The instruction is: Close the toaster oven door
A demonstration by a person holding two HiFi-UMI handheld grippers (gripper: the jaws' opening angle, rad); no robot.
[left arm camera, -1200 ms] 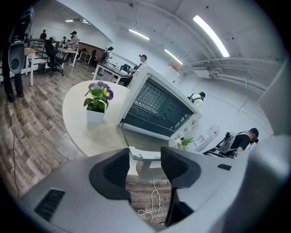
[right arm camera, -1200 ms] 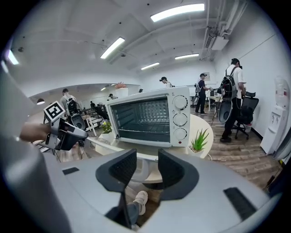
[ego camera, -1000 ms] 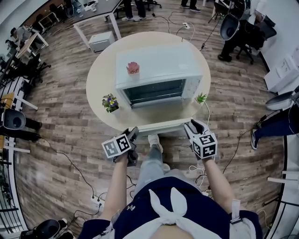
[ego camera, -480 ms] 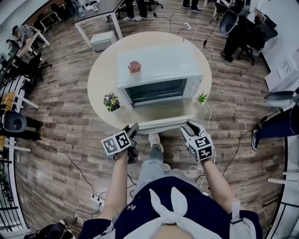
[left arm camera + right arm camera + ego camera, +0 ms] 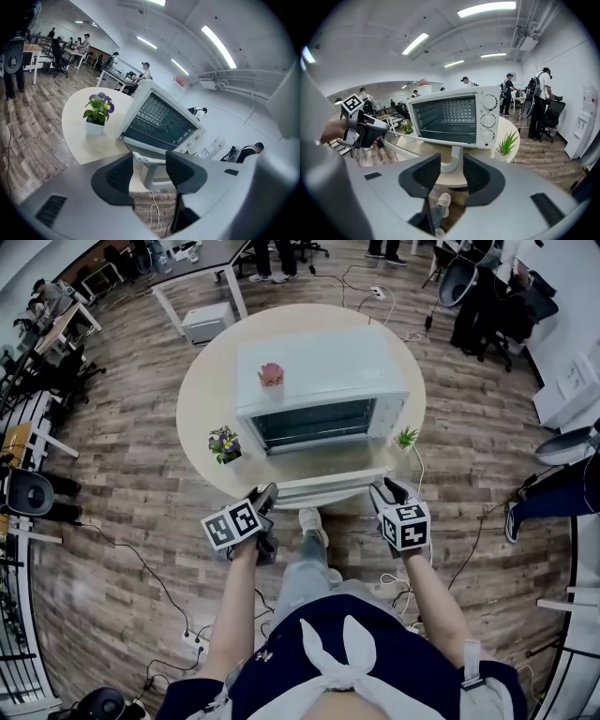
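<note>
In the head view, on the round table (image 5: 202,395): a white toaster oven (image 5: 319,371), its door (image 5: 333,486) folded down flat toward the person and reaching the table's near edge. Just off the door's left front corner, the left gripper (image 5: 266,501); at the right front corner, the right gripper (image 5: 384,491). On the oven's top, a pink potted plant (image 5: 270,374); left of the oven, a purple flower pot (image 5: 223,444); right of it, a small green plant (image 5: 405,437).

In the left gripper view: jaws of the left gripper (image 5: 149,158) wide apart, the door's corner (image 5: 152,177) in the gap, neither pad pressing on it. Beyond and above, the open toaster oven (image 5: 161,122); further left, the purple flower pot (image 5: 96,117).

In the right gripper view: jaws of the right gripper (image 5: 451,163) parted and opening, the door's white handle post (image 5: 453,152) between them with space on each side, no grip. From the post, a handle bar (image 5: 412,139) running left toward the left gripper (image 5: 365,129). Straight ahead, the toaster oven (image 5: 454,117); just beside its right end, the green plant (image 5: 507,143).
</note>
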